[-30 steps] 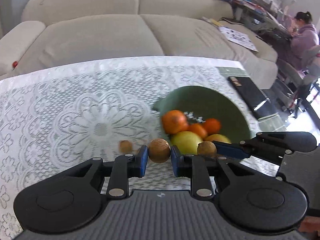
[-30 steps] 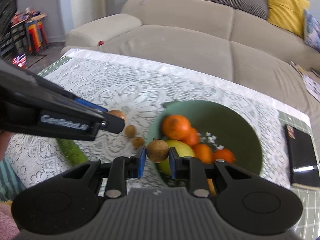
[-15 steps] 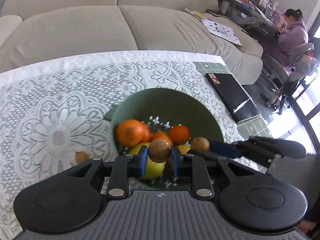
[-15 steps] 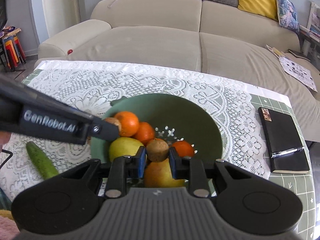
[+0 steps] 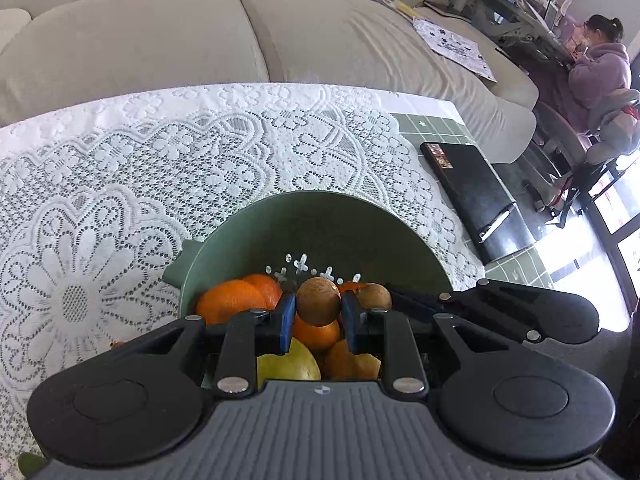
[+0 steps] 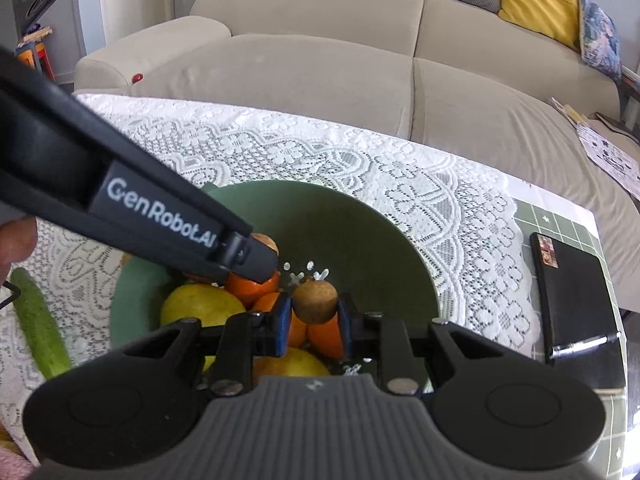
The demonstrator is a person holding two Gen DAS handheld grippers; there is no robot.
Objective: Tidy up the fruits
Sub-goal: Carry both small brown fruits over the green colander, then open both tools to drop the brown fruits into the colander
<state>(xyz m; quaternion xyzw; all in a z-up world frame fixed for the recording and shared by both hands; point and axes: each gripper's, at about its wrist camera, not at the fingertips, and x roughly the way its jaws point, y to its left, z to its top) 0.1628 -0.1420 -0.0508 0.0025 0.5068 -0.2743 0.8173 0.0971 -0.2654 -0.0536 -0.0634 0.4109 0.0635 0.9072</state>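
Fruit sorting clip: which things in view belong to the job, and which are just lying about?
Job:
- green bowl
- oranges
- yellow fruit
- brown fruit in left tool
- second brown fruit in right tool

Lying about:
- cucumber
- black notebook
- pen
- sofa

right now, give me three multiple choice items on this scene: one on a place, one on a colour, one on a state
1. Where does the cucumber lie?
A. in the bowl
B. on the lace cloth beside the bowl
C. on the sofa

2. What colour is the bowl?
A. green
B. white
C. red

3. What is the left gripper doing?
A. open, empty
B. shut on a small brown fruit
C. shut on an orange

Key: 1 B, it rests on the cloth outside the rim. 2 A, its inner wall is green. 3 B, the small brown fruit sits clamped between its fingers.
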